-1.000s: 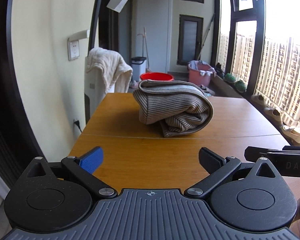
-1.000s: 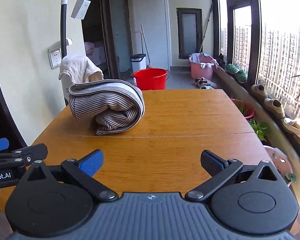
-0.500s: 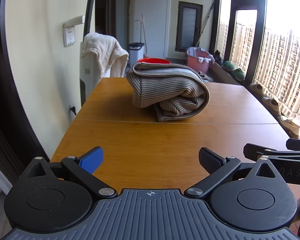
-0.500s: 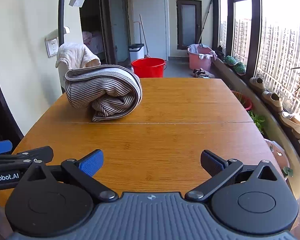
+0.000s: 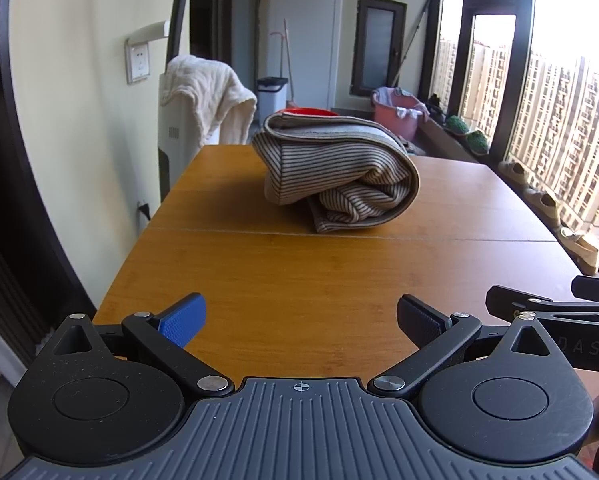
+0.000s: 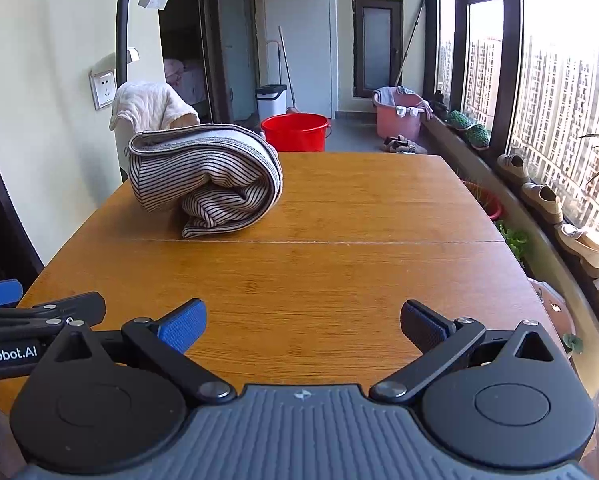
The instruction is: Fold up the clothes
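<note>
Seen only from the right wrist: whole red bucket (image 6: 295, 132) on the floor past the far end of the worktop (image 6: 339, 272), open doorway with pink bedding beyond, potted greenery low at the right edge. Seen only from the left wrist: just the rim of that bucket (image 5: 308, 111) over the folded striped garment (image 5: 339, 176), plus the plug and cord on the wall below the worktop (image 5: 299, 280) edge. Shared by both: cream towel (image 5: 211, 96) draped over a white appliance, pink basin (image 6: 399, 114) by the window, shoes along the sill.

Folded striped garment (image 6: 207, 178) resting on the far half of the worktop, beyond the seam, rolled into a thick bundle with a loose tail toward the near side. Well ahead of the left tool (image 5: 301, 320), slightly right of its centre line; ahead and off to the left of the right tool (image 6: 303, 322). No contact with either.

Left tool spread wide, nothing between blue and black pads, held low and level over the near edge. Right tool likewise spread wide and empty, level, side by side with the left, each showing at the edge of the other's view.
</note>
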